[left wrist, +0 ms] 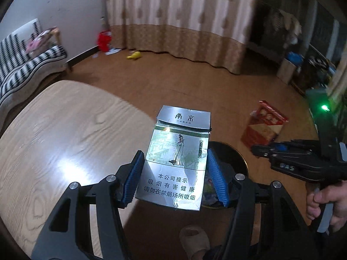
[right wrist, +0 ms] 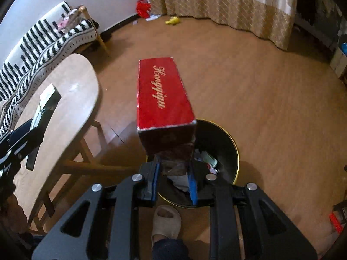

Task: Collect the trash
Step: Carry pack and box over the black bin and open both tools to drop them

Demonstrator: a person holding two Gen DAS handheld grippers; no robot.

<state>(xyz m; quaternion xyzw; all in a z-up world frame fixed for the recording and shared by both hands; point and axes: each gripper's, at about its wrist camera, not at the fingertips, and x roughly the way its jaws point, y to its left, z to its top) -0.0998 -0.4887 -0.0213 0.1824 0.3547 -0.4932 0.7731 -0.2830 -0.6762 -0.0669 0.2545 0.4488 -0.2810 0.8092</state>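
My left gripper (left wrist: 174, 173) is shut on a silver cigarette pack (left wrist: 176, 151) with an open lid, held at the table's right edge beside a black trash bin (left wrist: 234, 156). My right gripper (right wrist: 174, 179) is shut on the end of a long red carton (right wrist: 162, 95) and holds it over the near rim of the same black gold-rimmed bin (right wrist: 225, 143), which has litter inside. The right gripper with its red carton (left wrist: 264, 123) shows at the right in the left wrist view. The left gripper and silver pack (right wrist: 46, 99) show at the left in the right wrist view.
A light wooden table (left wrist: 65, 130) is at the left, with a striped sofa (right wrist: 43, 41) behind it. My slippered foot (right wrist: 166, 221) stands by the bin. A yellow toy (right wrist: 172, 20) and red bag (right wrist: 143, 7) lie near the curtain (right wrist: 227, 4).
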